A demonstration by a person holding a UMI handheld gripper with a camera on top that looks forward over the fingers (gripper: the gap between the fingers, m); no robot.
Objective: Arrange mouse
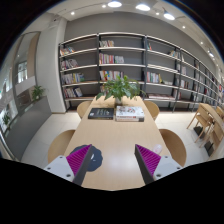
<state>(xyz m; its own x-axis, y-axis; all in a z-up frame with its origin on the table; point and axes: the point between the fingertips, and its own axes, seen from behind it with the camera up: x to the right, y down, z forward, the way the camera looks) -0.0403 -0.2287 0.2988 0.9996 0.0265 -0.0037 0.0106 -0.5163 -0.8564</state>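
Observation:
My gripper [113,165] hovers over a long light wooden table [115,138], fingers wide open, with the magenta pads [78,158] facing each other. A small dark rounded thing [95,157], apparently the mouse, lies on the table right against the inner side of the left finger; the right finger is well clear of it. Nothing is held between the fingers.
At the table's far end stand a green potted plant [122,88], a dark book [100,113] and a stack of books [129,113]. Wooden chairs [172,145] line both sides. Bookshelves [120,62] cover the back wall.

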